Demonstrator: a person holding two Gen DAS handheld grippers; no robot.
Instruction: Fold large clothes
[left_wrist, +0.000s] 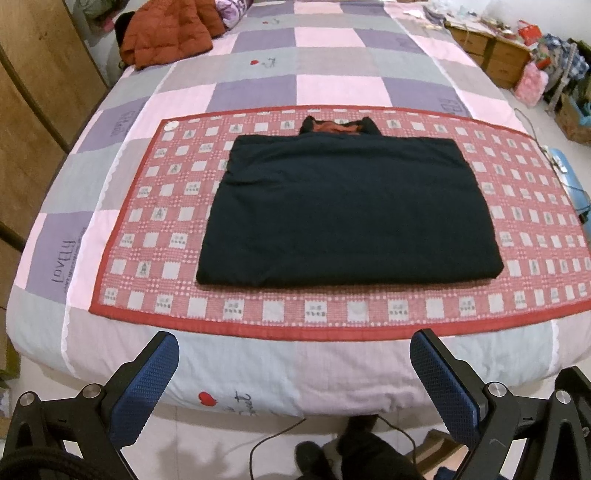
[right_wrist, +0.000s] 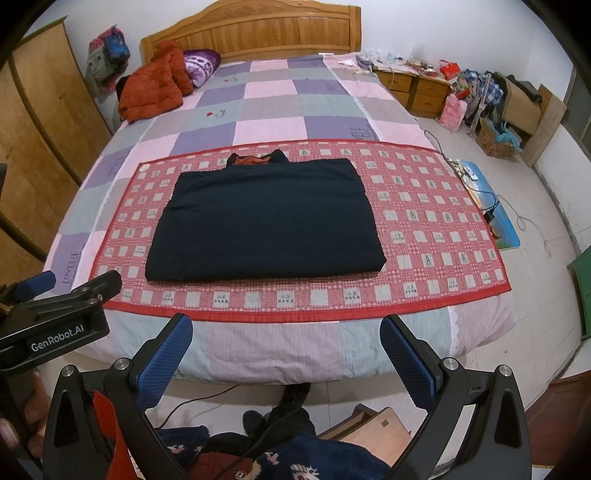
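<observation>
The dark garment (left_wrist: 351, 210) lies folded square in the middle of the red mat (left_wrist: 147, 177) — apparently finished. Both the left gripper (left_wrist: 295, 369) and the right gripper (right_wrist: 288, 354) hang spread and empty short of the mat's near edge — clear of it.

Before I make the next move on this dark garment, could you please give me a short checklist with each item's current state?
1. Left gripper open and empty: ok.
2. Right gripper open and empty: ok.
3. Dark garment lies flat in a rectangle on the red checked mat: ok.
4. Both grippers clear of the garment, back at the bed's near edge: ok.
5. Collar tucked in: not ok, it pokes out at the far edge.
6. Layers underneath smooth: cannot tell.
</observation>
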